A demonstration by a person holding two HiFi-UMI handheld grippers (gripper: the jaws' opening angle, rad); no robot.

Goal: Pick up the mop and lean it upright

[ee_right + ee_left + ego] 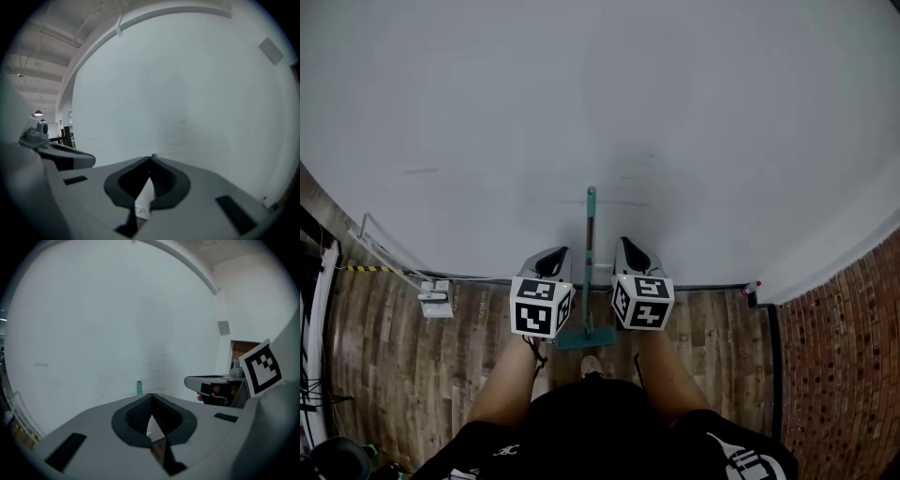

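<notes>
The mop (590, 234) stands upright against the wall (581, 94) as our left gripper (555, 255) and right gripper (630, 249) flank it, jaws closed and empty. Leaning looks done; next we should retreat without nudging it.

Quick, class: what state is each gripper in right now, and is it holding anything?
Left gripper: closed, holding nothing.
Right gripper: closed, holding nothing.
</notes>
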